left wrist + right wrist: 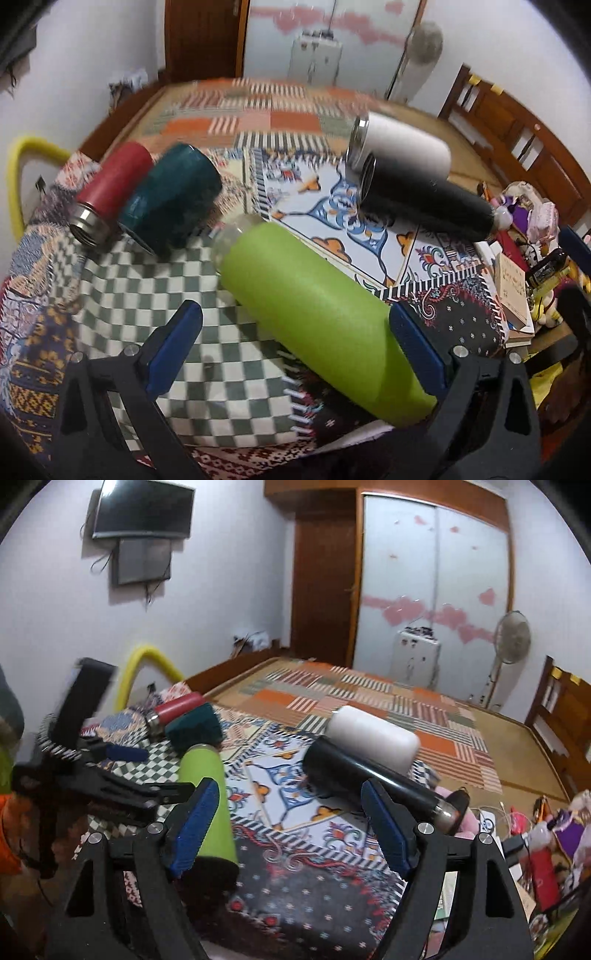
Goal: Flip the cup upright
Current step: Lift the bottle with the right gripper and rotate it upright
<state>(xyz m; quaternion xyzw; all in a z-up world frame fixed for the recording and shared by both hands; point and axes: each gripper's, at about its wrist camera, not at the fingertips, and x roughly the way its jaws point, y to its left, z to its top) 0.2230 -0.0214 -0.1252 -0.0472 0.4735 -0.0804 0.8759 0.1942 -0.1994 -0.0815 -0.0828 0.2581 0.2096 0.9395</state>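
While all five vessels lie on their sides on the patterned cloth (122, 295), left-wrist view: left gripper (295, 343) spread wide astride the green cup (314, 314), right pad at its wall, left pad apart. Far left: red flask (114, 181), teal cup (173, 199); far right: white cup (402, 147), black flask (424, 203).

Right-wrist view: right gripper (288, 827) spread, empty, between the green cup (207, 794) and black flask (369, 775).

Advice: centre on the green body, pinch squarely, then tip it up.

The green bottle (321, 314) hides its base behind the left gripper's (295, 332) right finger; the far white cup (402, 144) is motion-blurred.
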